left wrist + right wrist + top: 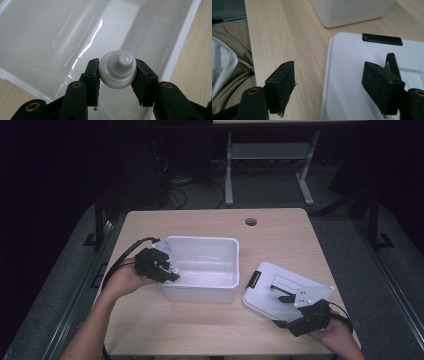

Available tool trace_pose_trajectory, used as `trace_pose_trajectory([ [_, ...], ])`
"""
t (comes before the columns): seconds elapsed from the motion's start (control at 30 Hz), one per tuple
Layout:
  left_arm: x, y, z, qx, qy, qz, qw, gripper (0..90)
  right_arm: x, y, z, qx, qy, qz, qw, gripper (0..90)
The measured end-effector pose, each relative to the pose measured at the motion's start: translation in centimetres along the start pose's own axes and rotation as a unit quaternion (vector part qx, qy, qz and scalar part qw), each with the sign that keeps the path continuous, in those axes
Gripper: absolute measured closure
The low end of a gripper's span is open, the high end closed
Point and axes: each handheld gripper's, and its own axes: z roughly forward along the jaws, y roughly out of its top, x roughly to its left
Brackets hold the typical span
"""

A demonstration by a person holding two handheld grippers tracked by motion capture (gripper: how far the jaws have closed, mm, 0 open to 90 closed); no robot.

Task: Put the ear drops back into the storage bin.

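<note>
Pinching a white cap, the left gripper should release directly below, inside the bin; right gripper spread.

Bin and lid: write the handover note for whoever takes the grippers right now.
Left gripper: shut on a white cap, held over the open bin.
Right gripper: open, jaws astride the left edge of the lid, nothing held.
Lid lies flat on the table, right of the bin, black latch toward it.
Done: lid is off.
Left, likely: release the cap into the bin, then refit the lid.
</note>
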Motion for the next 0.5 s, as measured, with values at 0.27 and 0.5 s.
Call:
trace_pose_trajectory([
  [0.27,0.15,-0.24,0.68,0.003,0.001,-0.002,1.0,60.0,-0.05,-0.12,0.13,0.002,0.002,0.002,1.0,25.9],
  [0.5,0.2,-0.42,0.77,0.003,0.007,-0.003,1.0,60.0,-0.09,-0.18,0.23,0.004,0.002,0.002,1.0,25.9],
])
